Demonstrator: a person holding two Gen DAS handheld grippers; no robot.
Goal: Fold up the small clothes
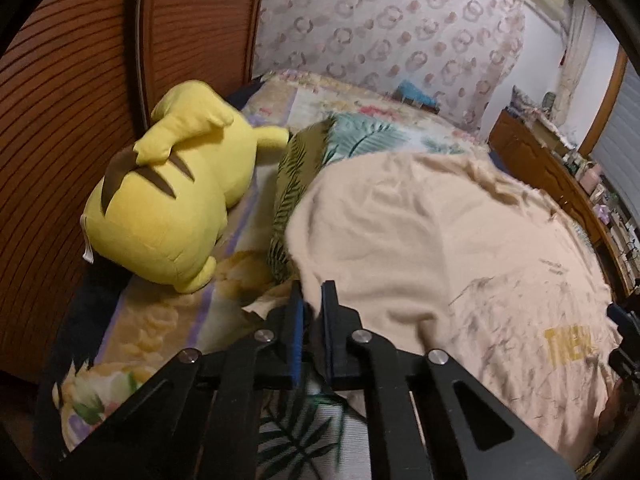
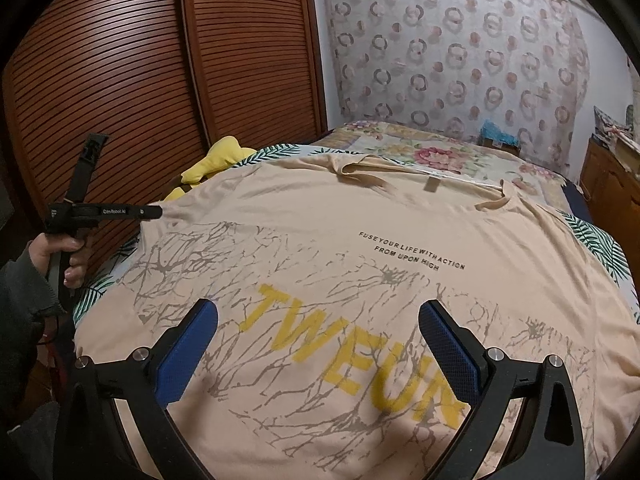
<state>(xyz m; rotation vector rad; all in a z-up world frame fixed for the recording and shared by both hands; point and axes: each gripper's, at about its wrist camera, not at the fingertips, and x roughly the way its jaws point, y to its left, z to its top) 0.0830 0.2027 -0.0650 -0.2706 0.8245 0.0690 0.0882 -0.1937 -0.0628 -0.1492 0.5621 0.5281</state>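
- Slatted wooden doors (image 2: 120, 80) and a ring-patterned curtain (image 2: 460, 60) stand behind a bed (image 2: 440, 156) with a floral cover.
- On the bed a beige T-shirt (image 2: 320, 240) lies spread flat, front up, collar toward the curtain, over a leaf-print sheet (image 2: 596, 240).
- Yellow letters and a grey branch print cover the T-shirt's chest, with small black text between them and the collar.
- A yellow plush toy (image 1: 172, 200) lies beside the T-shirt's sleeve edge, next to the doors.
- The left gripper (image 1: 312, 292) is clamped on the T-shirt's edge at that sleeve side; cloth sits between its blue pads.
- A hand (image 2: 60, 252) in a grey sleeve holds that gripper's handle.
- The right gripper (image 2: 316, 316) hangs over the T-shirt's lower chest, its jaws wide apart, pinching nothing.
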